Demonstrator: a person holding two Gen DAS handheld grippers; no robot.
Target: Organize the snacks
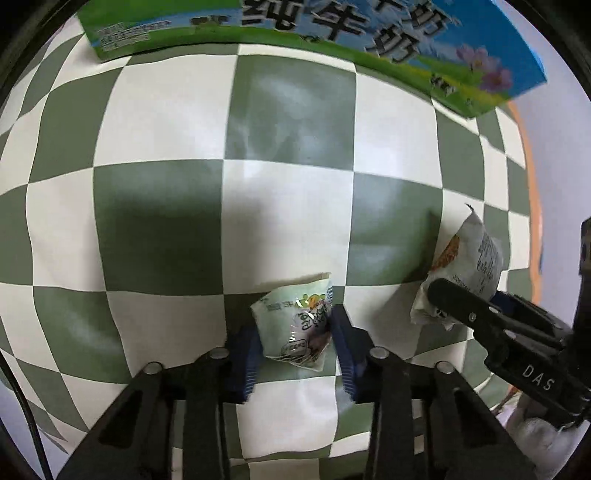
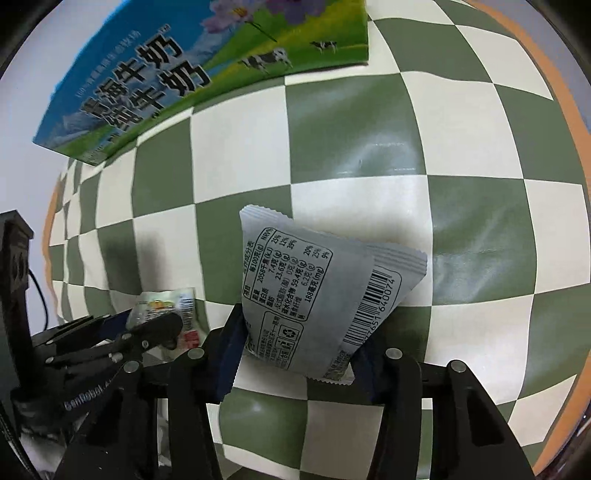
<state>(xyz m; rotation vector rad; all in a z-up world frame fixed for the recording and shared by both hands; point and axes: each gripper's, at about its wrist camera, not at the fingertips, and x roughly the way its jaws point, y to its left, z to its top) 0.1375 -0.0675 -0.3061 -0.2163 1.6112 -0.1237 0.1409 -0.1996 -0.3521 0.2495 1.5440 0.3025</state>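
My left gripper (image 1: 295, 343) is shut on a small pale-green snack packet (image 1: 295, 325), held above the checkered cloth. My right gripper (image 2: 295, 354) is shut on a white snack packet (image 2: 314, 291) with a nutrition table and barcode facing the camera. In the left wrist view the right gripper (image 1: 458, 310) and its white packet (image 1: 469, 258) show at the right. In the right wrist view the left gripper (image 2: 162, 328) and its green packet (image 2: 166, 306) show at the lower left. A blue-and-green milk carton box (image 1: 332, 33) stands at the far side; it also shows in the right wrist view (image 2: 184, 74).
A green-and-white checkered cloth (image 1: 166, 221) covers the table; its orange edge (image 1: 532, 177) shows at the right. The same cloth (image 2: 369, 147) fills the right wrist view. A black cable (image 2: 40, 295) hangs at the left.
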